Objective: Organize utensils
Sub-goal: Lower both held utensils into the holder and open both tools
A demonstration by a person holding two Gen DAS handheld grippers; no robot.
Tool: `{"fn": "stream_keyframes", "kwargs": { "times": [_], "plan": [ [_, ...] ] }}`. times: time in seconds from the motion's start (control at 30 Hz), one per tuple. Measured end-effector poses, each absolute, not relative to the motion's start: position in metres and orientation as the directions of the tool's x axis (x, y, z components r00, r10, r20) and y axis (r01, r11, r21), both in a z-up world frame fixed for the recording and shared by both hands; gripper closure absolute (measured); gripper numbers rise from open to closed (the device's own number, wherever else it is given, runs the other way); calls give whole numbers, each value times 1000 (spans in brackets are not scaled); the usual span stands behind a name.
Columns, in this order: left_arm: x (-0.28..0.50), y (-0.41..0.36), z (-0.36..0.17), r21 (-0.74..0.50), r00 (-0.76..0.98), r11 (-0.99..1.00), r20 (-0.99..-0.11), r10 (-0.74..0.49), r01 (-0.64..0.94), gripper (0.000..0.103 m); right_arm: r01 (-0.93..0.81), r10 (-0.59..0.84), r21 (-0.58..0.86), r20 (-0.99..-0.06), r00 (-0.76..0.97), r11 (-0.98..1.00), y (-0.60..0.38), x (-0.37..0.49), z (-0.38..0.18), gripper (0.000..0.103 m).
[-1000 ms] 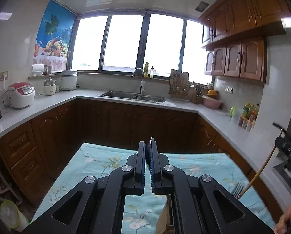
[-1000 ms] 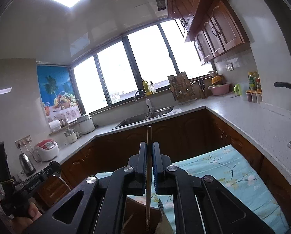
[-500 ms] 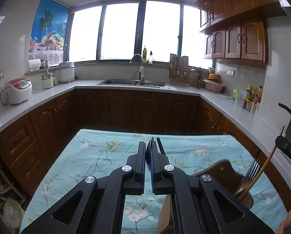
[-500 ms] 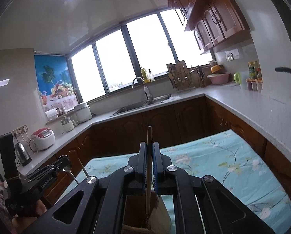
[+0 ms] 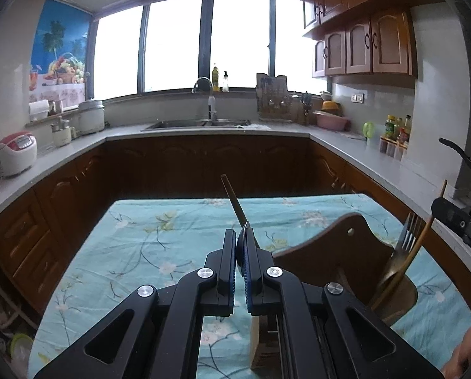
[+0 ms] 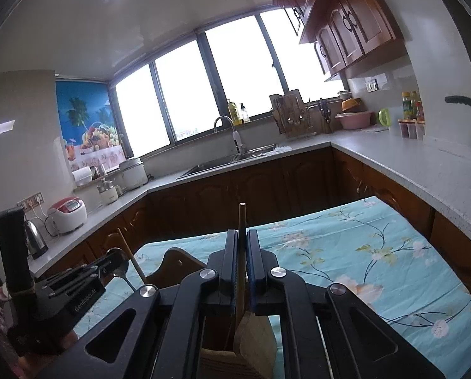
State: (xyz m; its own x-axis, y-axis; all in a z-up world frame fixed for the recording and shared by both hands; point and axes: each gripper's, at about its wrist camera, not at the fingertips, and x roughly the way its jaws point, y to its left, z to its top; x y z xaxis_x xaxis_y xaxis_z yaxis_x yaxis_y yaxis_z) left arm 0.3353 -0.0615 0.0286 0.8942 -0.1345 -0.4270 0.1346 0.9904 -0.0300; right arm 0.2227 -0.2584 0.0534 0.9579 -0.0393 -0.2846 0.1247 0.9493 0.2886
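Note:
My left gripper (image 5: 240, 240) is shut on a metal spoon (image 5: 235, 207) whose dark handle points up and away; it also shows in the right wrist view (image 6: 117, 267). My right gripper (image 6: 242, 237) is shut on a thin wooden stick handle (image 6: 242, 218). That handle reaches down into a brown wooden utensil holder (image 5: 346, 246), seen below the right gripper too (image 6: 178, 260). A fork (image 5: 407, 237) and a gold utensil (image 5: 393, 271) stand in the holder at the right of the left wrist view.
The holder stands on a table with a blue floral cloth (image 5: 159, 243). Wooden cabinets and grey counters (image 5: 361, 154) surround it, with a sink (image 5: 200, 123) at the back and a rice cooker (image 5: 14, 151) on the left.
Both grippers have tilted down toward the table. The spoon handle now sticks out past the left fingers. The right gripper has lowered its stick and fork into the holder.

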Motion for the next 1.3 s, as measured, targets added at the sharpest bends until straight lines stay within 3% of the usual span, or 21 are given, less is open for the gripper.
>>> {"fn": "stream_keyframes", "kwargs": {
  "times": [0.57, 0.7, 0.83, 0.93, 1.0, 1.2, 1.3],
  "plan": [
    [350, -54, 45, -47, 869, 986, -468, -161, 157, 96, 113, 8, 338, -337, 941, 934, -267, 229, 50, 93],
    [349, -54, 46, -50, 873, 987, -461, -160, 154, 80, 110, 17, 352, -341, 940, 930, -269, 229, 49, 93],
    [347, -53, 44, -53, 874, 987, -459, -161, 154, 75, 110, 19, 355, -342, 939, 929, -271, 229, 50, 91],
    [345, -51, 43, -61, 873, 988, -462, -154, 142, 62, 109, 24, 368, -338, 941, 924, -272, 226, 51, 79],
    [344, -48, 43, -74, 872, 988, -466, -153, 134, 53, 101, 33, 378, -332, 943, 920, -273, 224, 51, 61],
    [336, -40, 47, -116, 868, 987, -471, -156, 114, 28, 86, 51, 401, -321, 946, 912, -271, 213, 55, 32],
    [327, -37, 49, -124, 873, 987, -464, -153, 107, 23, 76, 60, 411, -309, 949, 909, -269, 206, 57, 21]
  ]
}}
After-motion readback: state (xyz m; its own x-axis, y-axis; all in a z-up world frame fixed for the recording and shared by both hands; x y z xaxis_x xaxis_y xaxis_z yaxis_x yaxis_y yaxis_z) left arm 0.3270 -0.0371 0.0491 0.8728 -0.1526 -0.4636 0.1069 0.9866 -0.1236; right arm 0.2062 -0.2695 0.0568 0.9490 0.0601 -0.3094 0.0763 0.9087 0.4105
